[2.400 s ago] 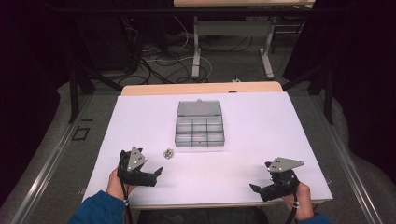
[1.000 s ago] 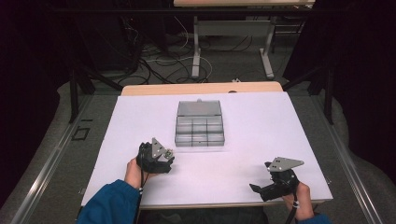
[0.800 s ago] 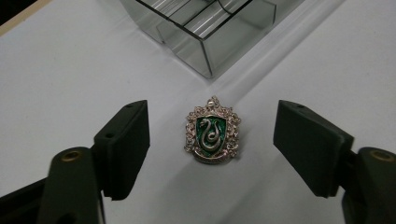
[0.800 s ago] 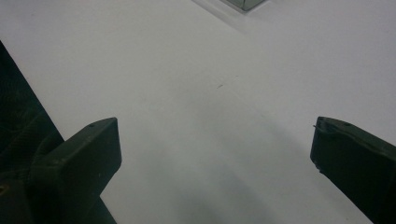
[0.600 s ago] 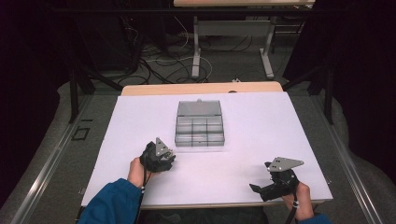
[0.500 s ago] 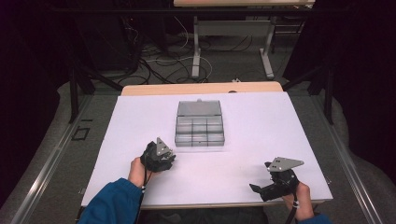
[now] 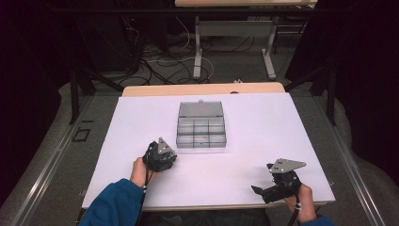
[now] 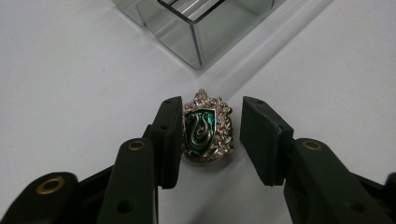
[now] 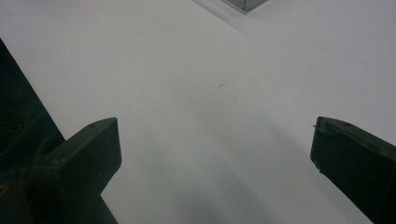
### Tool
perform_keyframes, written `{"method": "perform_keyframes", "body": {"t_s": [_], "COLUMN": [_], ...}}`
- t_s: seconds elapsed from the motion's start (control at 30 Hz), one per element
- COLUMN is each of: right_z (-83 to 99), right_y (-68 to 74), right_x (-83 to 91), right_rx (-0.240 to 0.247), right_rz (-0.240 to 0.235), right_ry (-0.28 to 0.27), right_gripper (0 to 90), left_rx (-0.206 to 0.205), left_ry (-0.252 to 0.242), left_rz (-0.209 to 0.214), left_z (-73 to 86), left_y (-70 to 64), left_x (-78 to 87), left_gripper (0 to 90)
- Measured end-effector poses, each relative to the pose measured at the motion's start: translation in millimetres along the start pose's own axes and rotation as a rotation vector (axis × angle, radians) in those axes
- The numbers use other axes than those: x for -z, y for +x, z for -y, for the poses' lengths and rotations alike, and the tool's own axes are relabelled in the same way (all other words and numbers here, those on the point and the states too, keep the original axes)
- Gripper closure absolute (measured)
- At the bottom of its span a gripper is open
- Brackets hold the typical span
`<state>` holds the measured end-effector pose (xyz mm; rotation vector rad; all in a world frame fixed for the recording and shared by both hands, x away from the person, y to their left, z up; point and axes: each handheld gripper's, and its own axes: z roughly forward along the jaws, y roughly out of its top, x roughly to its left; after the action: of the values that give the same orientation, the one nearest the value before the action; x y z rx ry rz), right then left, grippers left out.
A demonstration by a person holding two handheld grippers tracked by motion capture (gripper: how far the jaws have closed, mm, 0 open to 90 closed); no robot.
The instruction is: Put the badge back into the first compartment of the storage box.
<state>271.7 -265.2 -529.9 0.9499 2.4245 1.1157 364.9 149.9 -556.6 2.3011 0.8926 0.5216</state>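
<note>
One badge, one organiser box, two hand-held grippers.

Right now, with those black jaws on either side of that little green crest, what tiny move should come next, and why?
Probably close the left gripper gently. The green and silver crest badge lies flat on the white table between the jaws: one jaw seems to touch its edge, the other stands off with a gap. Squeezing should grip it for lifting toward the clear compartment box just beyond. The right gripper rests open, apart.
</note>
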Motion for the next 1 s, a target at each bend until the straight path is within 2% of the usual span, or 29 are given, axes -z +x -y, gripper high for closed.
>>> {"method": "perform_keyframes", "body": {"t_s": [0.27,0.5,0.6,0.7,0.73,0.77,0.8,0.83,0.87,1.0], "right_z": [0.0,-0.1,-0.3,-0.6,0.0,0.0,-0.4,-0.4,-0.2,-0.6], "right_y": [0.3,0.2,0.3,0.5,0.1,0.1,-0.5,-0.5,0.3,0.0], "right_x": [0.0,0.3,0.4,1.1,0.0,0.0,0.8,0.8,0.3,0.6], "right_rx": [0.0,0.004,0.0,0.001,0.007,0.007,0.011,0.011,0.004,0.01], "right_rz": [0.002,0.001,-0.003,-0.002,0.0,0.0,-0.004,-0.004,-0.003,-0.007], "right_ry": [0.001,0.002,0.012,0.022,0.0,0.0,0.013,0.013,0.012,0.023], "right_gripper": [1.5,1.5,1.5,1.5,1.5,1.5,1.5,1.5,1.5,1.5], "left_rx": [-0.005,-0.031,-0.023,-0.023,-0.025,-0.028,-0.031,-0.031,-0.031,-0.03], "left_ry": [-0.003,0.008,-0.029,-0.028,-0.024,-0.03,-0.022,-0.035,-0.044,-0.046], "left_rz": [-0.004,-0.011,-0.025,-0.024,-0.022,-0.028,-0.026,-0.035,-0.044,-0.053], "left_z": [-0.3,-1.2,-0.6,-0.4,-0.6,-0.5,-1.1,-1.0,-1.5,-1.3], "left_y": [1.1,0.4,-0.1,-0.2,0.2,0.3,0.7,0.5,1.8,1.8], "left_x": [-0.7,0.4,1.3,1.2,1.6,1.7,3.4,3.9,5.7,6.4], "left_gripper": [66.4,68.2,72.8,72.7,73.0,73.0,74.4,74.4,78.2,79.7]}}
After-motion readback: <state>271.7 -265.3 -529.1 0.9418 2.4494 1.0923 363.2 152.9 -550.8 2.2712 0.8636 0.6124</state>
